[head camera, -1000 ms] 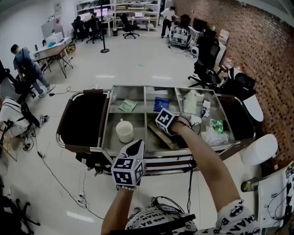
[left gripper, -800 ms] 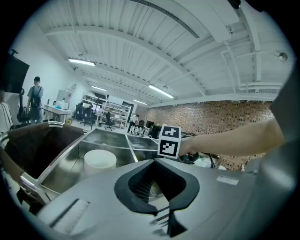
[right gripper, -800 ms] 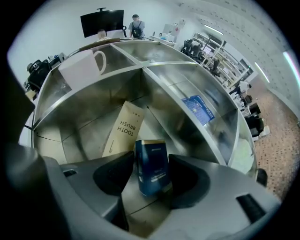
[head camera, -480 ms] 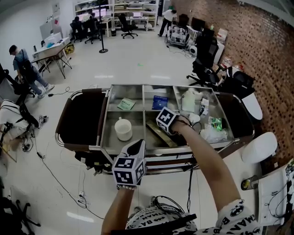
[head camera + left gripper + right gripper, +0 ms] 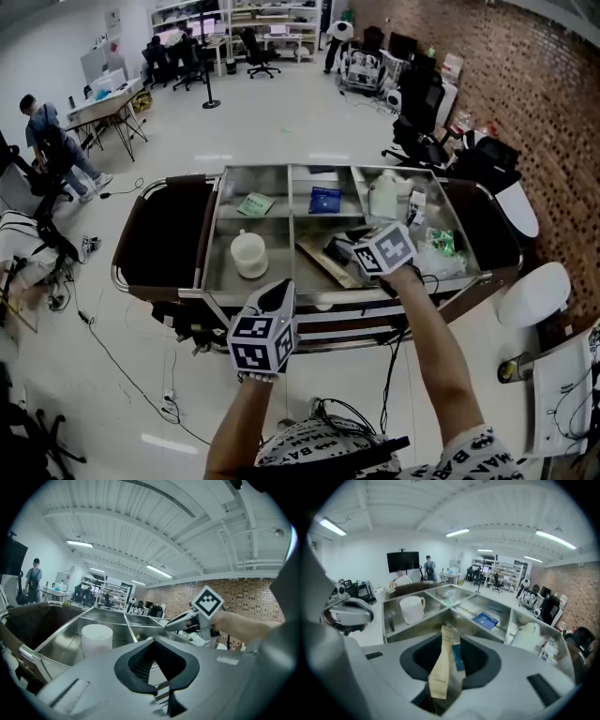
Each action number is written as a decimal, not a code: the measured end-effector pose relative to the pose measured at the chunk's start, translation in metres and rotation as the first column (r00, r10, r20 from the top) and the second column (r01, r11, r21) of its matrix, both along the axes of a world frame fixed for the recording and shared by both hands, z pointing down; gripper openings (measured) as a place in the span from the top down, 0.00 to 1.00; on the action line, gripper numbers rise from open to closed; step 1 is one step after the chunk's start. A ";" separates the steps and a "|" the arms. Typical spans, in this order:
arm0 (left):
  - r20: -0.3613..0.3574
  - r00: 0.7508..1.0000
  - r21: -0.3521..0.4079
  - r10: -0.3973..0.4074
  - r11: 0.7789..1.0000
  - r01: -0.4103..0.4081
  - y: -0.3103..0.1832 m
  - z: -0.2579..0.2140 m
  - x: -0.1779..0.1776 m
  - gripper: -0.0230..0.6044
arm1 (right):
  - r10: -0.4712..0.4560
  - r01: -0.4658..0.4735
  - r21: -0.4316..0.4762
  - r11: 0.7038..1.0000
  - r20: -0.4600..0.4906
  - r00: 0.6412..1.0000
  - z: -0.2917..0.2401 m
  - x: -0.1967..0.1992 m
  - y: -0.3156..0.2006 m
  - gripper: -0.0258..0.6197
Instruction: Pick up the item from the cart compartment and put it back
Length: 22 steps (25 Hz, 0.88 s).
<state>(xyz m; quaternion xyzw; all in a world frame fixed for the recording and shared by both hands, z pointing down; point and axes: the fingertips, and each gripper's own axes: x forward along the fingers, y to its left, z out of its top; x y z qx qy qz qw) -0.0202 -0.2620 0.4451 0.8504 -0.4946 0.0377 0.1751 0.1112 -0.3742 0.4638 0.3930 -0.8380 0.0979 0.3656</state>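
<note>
Right gripper view: a paper packet (image 5: pixel 440 667) stands between the jaws of the right gripper (image 5: pixel 449 641), which have just been closing. Its lower end vanishes at 6 o'clock, and its print is too small to read. Head view: that gripper covers the near end of a wooden board (image 5: pixel 319 265). Small packages (image 5: pixel 434 255) at the 3 o'clock end of the cart (image 5: pixel 272 296) blur together.

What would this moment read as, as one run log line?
step: pick | right gripper: jaws just closing on tan packet, above front middle compartment of cart | left gripper: empty, before cart
</note>
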 end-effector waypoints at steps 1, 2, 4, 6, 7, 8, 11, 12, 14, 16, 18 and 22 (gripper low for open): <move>0.000 1.000 0.003 -0.002 1.000 0.002 0.002 0.001 0.000 0.97 | 0.008 -0.010 0.050 0.999 0.042 0.999 -0.012 0.002 0.008 0.80; 0.000 1.000 0.007 -0.005 1.000 0.005 0.004 0.002 0.000 0.97 | 0.019 -0.027 0.097 0.995 0.078 0.997 -0.022 0.005 0.016 0.93; 0.005 1.000 0.015 -0.009 1.000 0.009 0.010 0.004 0.000 0.97 | 0.040 -0.064 0.163 0.985 0.142 0.989 -0.038 0.012 0.036 0.96; 0.011 1.000 0.024 -0.015 1.000 0.015 0.015 0.007 0.000 0.97 | 0.064 -0.103 0.204 0.973 0.190 0.980 -0.046 0.022 0.055 0.96; 0.013 1.000 0.029 -0.019 0.999 0.019 0.019 0.008 -0.001 0.97 | 0.076 -0.123 0.222 0.967 0.208 0.975 -0.049 0.028 0.065 0.96; 0.015 1.000 0.032 -0.024 0.999 0.023 0.022 0.009 -0.002 0.97 | 0.086 -0.141 0.240 0.961 0.227 0.970 -0.052 0.033 0.075 0.96; 0.023 0.999 0.042 -0.036 0.998 0.035 0.034 0.013 -0.004 0.97 | 0.106 -0.194 0.289 0.937 0.292 0.950 -0.060 0.045 0.104 0.96; 0.024 0.999 0.044 -0.040 0.998 0.039 0.038 0.015 -0.005 0.97 | 0.112 -0.210 0.303 0.930 0.310 0.944 -0.061 0.048 0.113 0.96; 0.023 0.999 0.044 -0.045 0.998 0.044 0.046 0.018 -0.005 0.97 | 0.123 -0.236 0.318 0.918 0.340 0.933 -0.060 0.052 0.131 0.96; 0.020 0.999 0.041 -0.047 0.998 0.046 0.053 0.021 -0.005 0.97 | 0.129 -0.257 0.314 0.914 0.375 0.918 -0.055 0.052 0.150 0.96; 0.019 0.999 0.040 -0.050 0.998 0.049 0.059 0.024 -0.005 0.97 | 0.133 -0.273 0.301 0.914 0.414 0.901 -0.049 0.050 0.166 0.96; 0.029 0.998 0.040 -0.063 0.997 0.062 0.066 0.030 -0.008 0.97 | 0.147 -0.294 0.265 0.918 0.459 0.876 -0.030 0.042 0.188 0.96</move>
